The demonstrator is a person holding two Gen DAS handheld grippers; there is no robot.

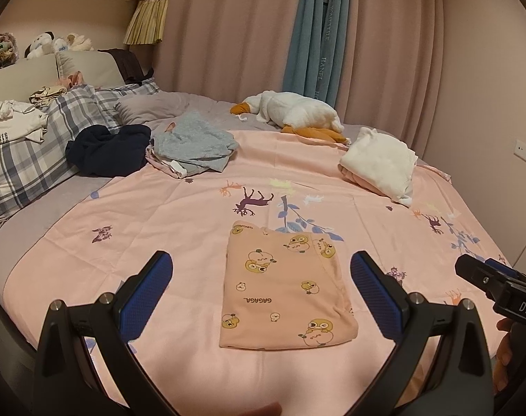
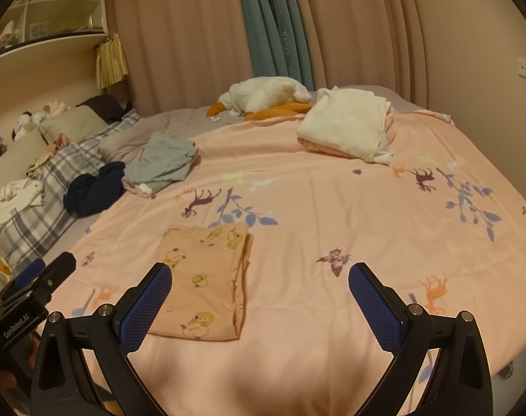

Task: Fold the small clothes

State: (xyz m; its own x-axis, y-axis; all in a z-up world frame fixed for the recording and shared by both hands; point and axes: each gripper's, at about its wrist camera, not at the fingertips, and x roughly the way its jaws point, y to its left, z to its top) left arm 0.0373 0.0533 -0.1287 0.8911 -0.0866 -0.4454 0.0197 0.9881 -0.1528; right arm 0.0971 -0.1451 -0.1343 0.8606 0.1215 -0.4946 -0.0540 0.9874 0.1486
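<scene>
A small peach garment with a yellow cartoon print lies folded into a flat rectangle on the pink bedspread. It also shows in the right wrist view. My left gripper is open and empty, held above the near side of the garment with one finger on each side of it. My right gripper is open and empty, above the bedspread just right of the garment. The right gripper also shows at the right edge of the left wrist view.
Loose grey clothes and a dark navy garment lie at the far left. A folded white and pink pile lies far right. A plush goose lies at the back. Plaid pillows are on the left.
</scene>
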